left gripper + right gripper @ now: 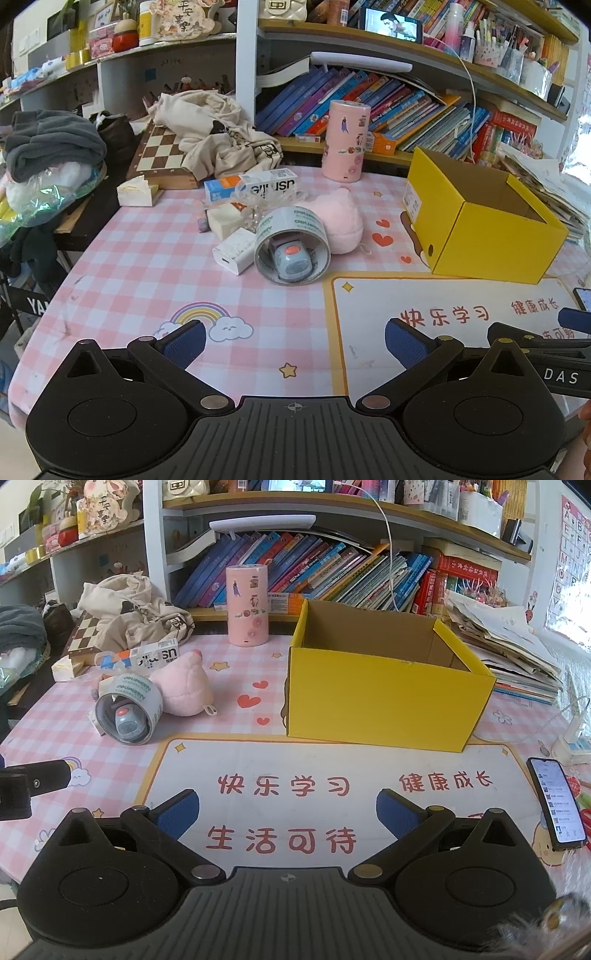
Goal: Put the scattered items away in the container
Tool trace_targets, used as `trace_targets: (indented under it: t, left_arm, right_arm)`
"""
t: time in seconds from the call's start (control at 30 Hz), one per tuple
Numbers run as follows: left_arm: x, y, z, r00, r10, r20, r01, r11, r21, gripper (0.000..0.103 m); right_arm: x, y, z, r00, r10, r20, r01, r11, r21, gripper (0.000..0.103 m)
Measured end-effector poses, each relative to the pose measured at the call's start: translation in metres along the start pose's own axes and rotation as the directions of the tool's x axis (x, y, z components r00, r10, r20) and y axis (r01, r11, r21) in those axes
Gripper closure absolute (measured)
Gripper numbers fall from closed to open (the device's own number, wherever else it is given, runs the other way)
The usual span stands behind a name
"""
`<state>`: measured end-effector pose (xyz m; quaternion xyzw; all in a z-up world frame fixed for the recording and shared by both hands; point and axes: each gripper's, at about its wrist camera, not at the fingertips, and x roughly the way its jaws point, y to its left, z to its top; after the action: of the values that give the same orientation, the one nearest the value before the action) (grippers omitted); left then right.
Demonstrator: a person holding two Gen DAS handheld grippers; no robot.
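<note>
Left gripper [295, 341]: hovering low over the tablecloth, jaws standing wide, carrying nothing.
Right gripper [288, 812]: also spread wide and empty, pointing toward the yellow box [384, 698].
Container: the yellow box is sitting open-topped; no contents are showing from here.
Scattered items: all lying in a cluster left of the yellow box.
Tape roll [291, 247]: standing on edge, with a small grey timer [291, 260] sitting inside its ring.
Pink plush [341, 219]: touching the tape roll, on the side nearer the yellow box.
White charger [234, 251]: lying just left of the tape roll.
Handling: the plush is likely soft and light, so pinching its middle should work; the tape is rigid and may roll, so gripping across its rim looks best.
</note>
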<state>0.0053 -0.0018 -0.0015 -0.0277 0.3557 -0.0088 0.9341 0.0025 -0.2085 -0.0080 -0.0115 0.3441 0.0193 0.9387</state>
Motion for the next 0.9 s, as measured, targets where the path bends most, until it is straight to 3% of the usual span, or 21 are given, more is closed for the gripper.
trace_targets:
  t: [0.9]
  left_arm:
    - [0.0002, 0.0055, -0.0012, 1.0, 0.003, -0.008, -0.003, 1.0, -0.009, 0.0]
  right_arm:
    - [0.0001, 0.0033, 0.0021, 1.0, 0.0, -0.004, 0.0, 1.0, 0.004, 0.0]
